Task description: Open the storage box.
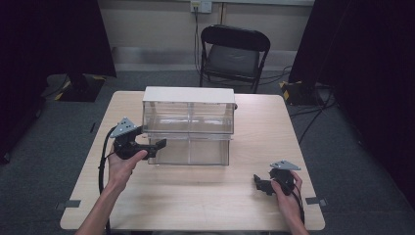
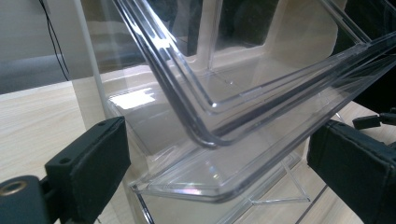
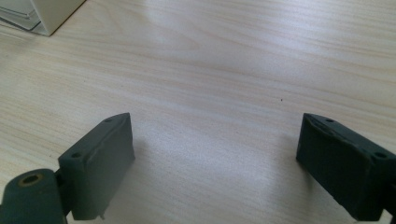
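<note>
Overall light: even and soft in the high view; the table [image 1: 195, 196] is well lit, the upper corners of the frame dark.
Glare: white highlights on the clear plastic drawer [image 2: 224, 126] in the left gripper view.
Shadows: soft, beneath the fingers [image 3: 100, 163] in the right gripper view.
Focus: all frames slightly soft; near fingers blurred.

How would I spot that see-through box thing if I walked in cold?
Find the pale wooden table in front of the black folding chair. Toward its far edge stands a clear plastic drawer cabinet with a white top, its lower drawer pulled out toward the left claw. It is the table's one transparent object.
</note>
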### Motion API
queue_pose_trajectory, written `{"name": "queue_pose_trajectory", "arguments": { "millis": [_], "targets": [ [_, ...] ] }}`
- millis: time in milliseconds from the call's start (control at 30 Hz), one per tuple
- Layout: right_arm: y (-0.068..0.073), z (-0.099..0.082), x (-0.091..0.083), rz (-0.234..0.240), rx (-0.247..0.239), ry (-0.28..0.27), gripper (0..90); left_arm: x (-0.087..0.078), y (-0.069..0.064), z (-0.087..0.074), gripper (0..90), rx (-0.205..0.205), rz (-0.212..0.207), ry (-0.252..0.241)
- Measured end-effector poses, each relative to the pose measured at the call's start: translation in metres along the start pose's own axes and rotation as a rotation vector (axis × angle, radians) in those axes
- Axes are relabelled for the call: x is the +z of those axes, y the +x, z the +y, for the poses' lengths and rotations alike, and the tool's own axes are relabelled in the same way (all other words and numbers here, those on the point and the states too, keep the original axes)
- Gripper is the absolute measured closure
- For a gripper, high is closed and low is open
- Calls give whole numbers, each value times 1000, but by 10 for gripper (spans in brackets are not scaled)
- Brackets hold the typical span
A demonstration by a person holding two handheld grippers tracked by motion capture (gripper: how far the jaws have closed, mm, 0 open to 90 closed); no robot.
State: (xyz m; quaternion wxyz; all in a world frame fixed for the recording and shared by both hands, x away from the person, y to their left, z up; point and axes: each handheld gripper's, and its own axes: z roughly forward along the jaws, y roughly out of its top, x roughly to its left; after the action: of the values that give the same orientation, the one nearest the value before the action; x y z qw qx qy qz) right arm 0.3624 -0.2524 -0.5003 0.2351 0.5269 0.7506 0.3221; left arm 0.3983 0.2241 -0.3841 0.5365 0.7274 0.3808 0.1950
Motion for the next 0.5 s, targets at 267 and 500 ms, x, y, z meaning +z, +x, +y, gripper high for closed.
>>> {"name": "queue_pose_trajectory", "arguments": {
  "millis": [267,500],
  "targets": [
    [0,0,0,0,0,0,104,0,1,0,58,11,-1,2],
    [0,0,0,0,0,0,104,0,0,0,60,6,1,1]
  ]
}}
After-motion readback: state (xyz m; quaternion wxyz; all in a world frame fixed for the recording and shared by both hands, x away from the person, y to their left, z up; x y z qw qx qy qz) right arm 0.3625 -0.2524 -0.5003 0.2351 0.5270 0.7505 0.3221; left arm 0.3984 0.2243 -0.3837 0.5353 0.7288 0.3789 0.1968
